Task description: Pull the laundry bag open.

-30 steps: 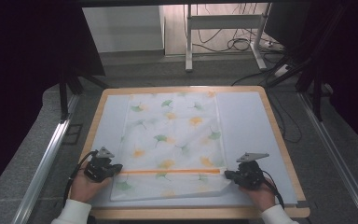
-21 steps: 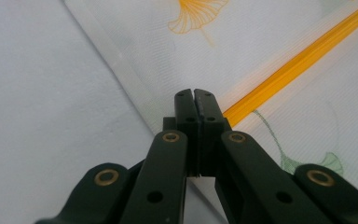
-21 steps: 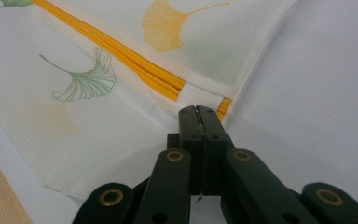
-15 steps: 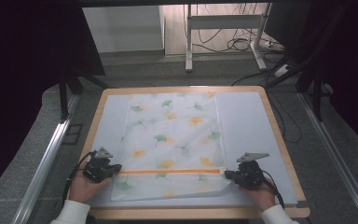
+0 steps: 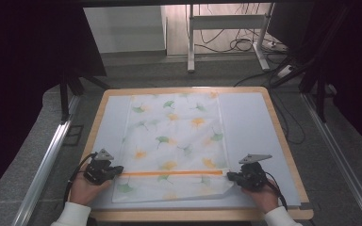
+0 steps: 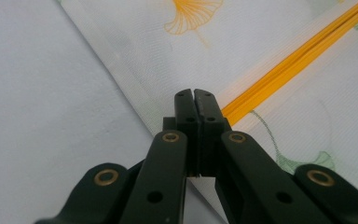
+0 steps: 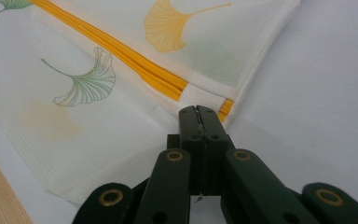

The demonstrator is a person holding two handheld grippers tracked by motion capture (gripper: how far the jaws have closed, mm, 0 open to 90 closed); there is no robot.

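There is one white mesh bag with printed ginkgo leaves [image 5: 174, 141] on the table, and two black hand-held grippers, one in each hand of the person. The bag lies flat on the pale grey mat [image 5: 250, 127] that covers the wooden-edged table [image 5: 283, 141], about in the middle, with its near end close to the person.

The bag has one orange zipper strip [image 5: 172, 173], which runs straight across the near part of the bag from one gripper to the other. In the right gripper view the strip [image 7: 135, 63] shows as several thin orange lines side by side. The leaves are printed in two colours, green and yellow-orange, and they are scattered over the whole fabric. The fabric is thin and a little see-through, with a fine woven grid and a stitched hem along the side edge.

The left gripper [image 5: 118, 169] sits at the left end of the zipper. Its jaws are fully closed together [image 6: 196, 100]; the tips rest at the bag edge, but I cannot tell if fabric is pinched between them. The right gripper [image 5: 229, 175] sits at the right end of the zipper, also fully closed [image 7: 196, 116], with the tips at the white tab beside the zipper end.
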